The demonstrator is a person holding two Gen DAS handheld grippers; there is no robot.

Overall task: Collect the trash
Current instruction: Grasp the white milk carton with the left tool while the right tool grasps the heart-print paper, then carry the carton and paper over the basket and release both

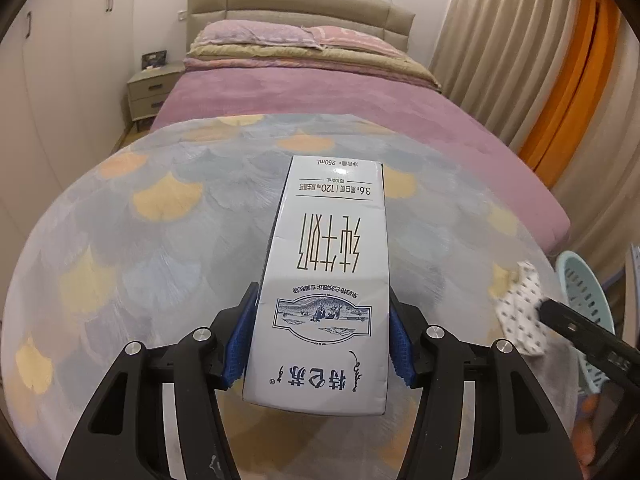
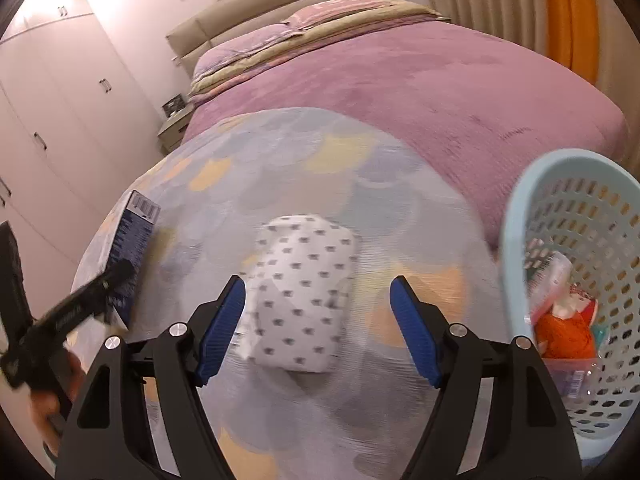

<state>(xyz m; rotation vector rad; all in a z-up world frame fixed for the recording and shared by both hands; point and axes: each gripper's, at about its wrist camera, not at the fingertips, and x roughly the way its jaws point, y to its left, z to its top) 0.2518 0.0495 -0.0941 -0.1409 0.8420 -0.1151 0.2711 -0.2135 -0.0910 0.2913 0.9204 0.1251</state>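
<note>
My left gripper [image 1: 322, 340] is shut on a white milk carton [image 1: 328, 280] with dark print, holding it over the patterned round table [image 1: 140, 240]. The carton also shows at the left of the right wrist view [image 2: 134, 248], with the left gripper's finger across it. My right gripper [image 2: 318, 320] is open above the table, its blue pads on either side of a white dotted tissue pack [image 2: 300, 292] lying on the table. That pack shows at the right edge of the left wrist view [image 1: 520, 308], with the right gripper's finger beside it.
A light blue perforated basket [image 2: 516, 240] stands at the table's right edge, holding an orange wrapper [image 2: 564, 332] and other trash. A bed with a purple cover [image 1: 320, 92] lies beyond the table. Wardrobes stand left, curtains right.
</note>
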